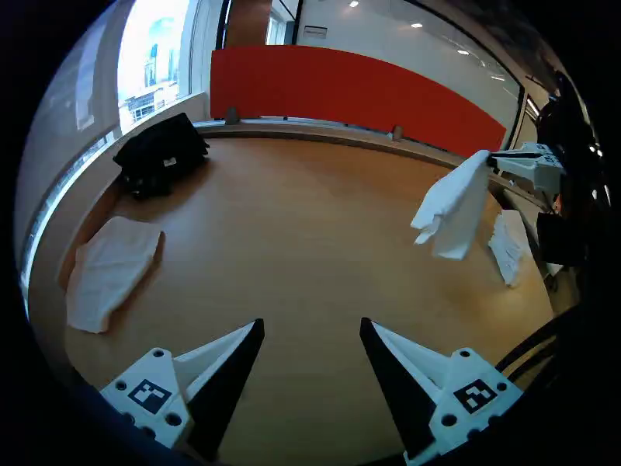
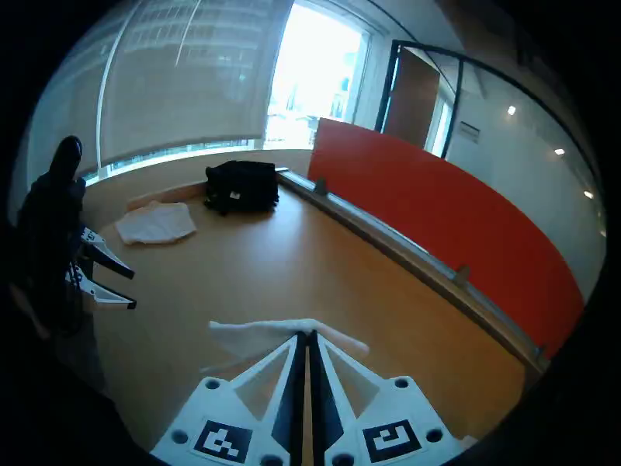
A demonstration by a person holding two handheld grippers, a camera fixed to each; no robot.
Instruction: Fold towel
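Observation:
In the left gripper view a white towel (image 1: 454,206) hangs in the air above the wooden table (image 1: 310,225), pinched at its top corner by my right gripper (image 1: 497,160). My left gripper (image 1: 310,335) stands open low over the table's near side, with nothing between its fingers. In the right gripper view my right gripper (image 2: 308,336) is shut on the white towel (image 2: 260,334), whose cloth spreads left and right of the fingertips. At the left of that view the left gripper (image 2: 109,283) is open, held by a dark-sleeved arm (image 2: 46,233).
A folded white towel (image 1: 109,272) (image 2: 155,223) lies near the window side. Another white towel (image 1: 508,247) lies crumpled at the table's right edge. A black bag (image 1: 159,155) (image 2: 242,186) sits in the far corner. A red partition (image 1: 349,89) (image 2: 442,225) runs along the table's back.

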